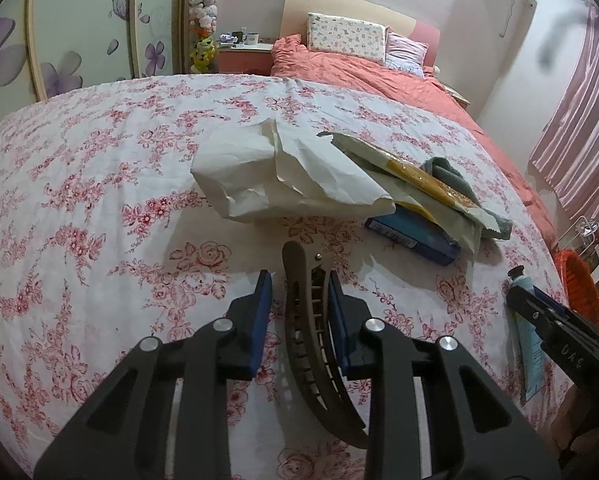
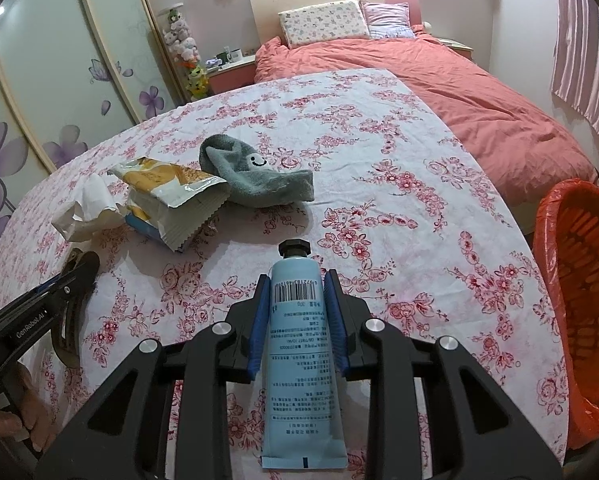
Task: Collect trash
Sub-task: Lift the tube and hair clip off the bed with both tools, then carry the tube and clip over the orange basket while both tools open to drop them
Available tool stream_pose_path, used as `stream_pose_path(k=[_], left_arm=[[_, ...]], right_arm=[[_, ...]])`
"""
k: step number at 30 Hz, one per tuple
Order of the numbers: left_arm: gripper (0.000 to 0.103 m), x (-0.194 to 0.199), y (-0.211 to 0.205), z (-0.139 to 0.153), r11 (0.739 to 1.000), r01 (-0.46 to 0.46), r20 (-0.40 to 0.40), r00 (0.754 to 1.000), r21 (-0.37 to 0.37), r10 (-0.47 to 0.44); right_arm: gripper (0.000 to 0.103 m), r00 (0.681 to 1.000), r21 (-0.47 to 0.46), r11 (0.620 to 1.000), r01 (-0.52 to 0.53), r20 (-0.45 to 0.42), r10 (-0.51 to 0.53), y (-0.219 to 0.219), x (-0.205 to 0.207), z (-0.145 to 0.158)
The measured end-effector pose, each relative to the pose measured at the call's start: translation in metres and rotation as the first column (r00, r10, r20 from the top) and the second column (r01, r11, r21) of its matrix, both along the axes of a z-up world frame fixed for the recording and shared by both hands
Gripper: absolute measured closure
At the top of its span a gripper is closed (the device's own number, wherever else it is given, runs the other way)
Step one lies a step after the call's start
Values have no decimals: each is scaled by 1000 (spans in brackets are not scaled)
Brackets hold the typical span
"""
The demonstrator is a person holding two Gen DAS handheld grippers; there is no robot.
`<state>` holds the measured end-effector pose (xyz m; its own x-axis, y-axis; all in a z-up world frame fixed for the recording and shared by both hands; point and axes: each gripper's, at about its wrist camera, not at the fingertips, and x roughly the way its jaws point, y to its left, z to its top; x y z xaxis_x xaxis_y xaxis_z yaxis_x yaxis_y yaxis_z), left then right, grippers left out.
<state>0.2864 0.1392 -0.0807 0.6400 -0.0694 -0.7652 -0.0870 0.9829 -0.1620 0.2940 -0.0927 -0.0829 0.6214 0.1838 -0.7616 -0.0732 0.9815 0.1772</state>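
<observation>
Where the left gripper (image 1: 299, 280) is set down on the cloth (image 1: 99, 200), a brown hair clip (image 1: 311, 344) is seen between its spread fingers, touching the right pad only, so nothing is clamped. Ahead of it, crumpled paper (image 1: 259, 176), a snack bag (image 1: 419, 176), a blue box (image 1: 415, 236) and a grey sock (image 1: 451, 176) are heaped together. The right gripper (image 2: 296, 284) is placed around a blue tube (image 2: 299, 344), its pads at the tube's sides; whether it is squeezed cannot be told. An orange bin (image 2: 579, 300) is seen at the table's right edge.
</observation>
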Motion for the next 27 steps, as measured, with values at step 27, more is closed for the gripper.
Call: stream_pose_path(k=[27], left_arm=[[86,-15,-9,12,1000,28,14,999,-8,-28]], right_arm=[[76,998,36,999,26,52,-28,-24,-26,17]])
